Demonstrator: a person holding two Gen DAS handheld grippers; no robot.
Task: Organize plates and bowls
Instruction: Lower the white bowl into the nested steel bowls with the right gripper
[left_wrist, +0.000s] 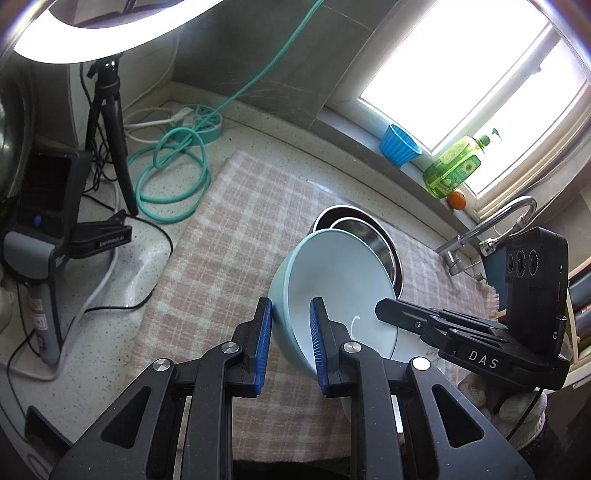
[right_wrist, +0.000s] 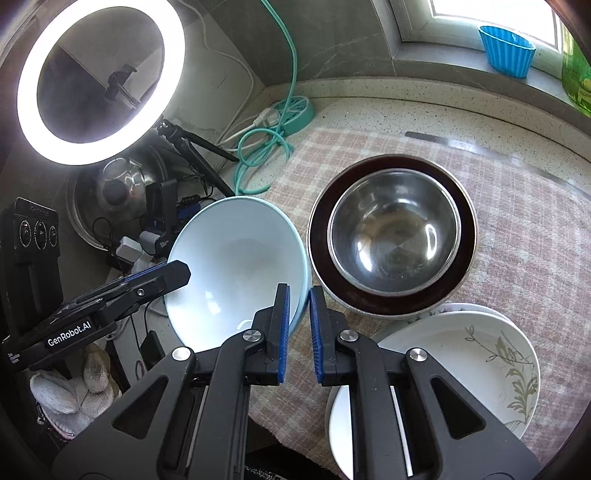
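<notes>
A light blue bowl is held tilted above the checked cloth; it also shows in the right wrist view. My left gripper has its fingers either side of the bowl's near rim. My right gripper is shut on the opposite rim, one pad inside, one outside. Beyond the bowl, a steel bowl sits nested in a dark bowl. A white plate with a leaf print lies stacked on another plate under my right gripper.
A pink checked cloth covers the speckled counter. A ring light on a tripod, a teal cable and black devices stand at the left. A blue cup, a green soap bottle and a tap are by the window.
</notes>
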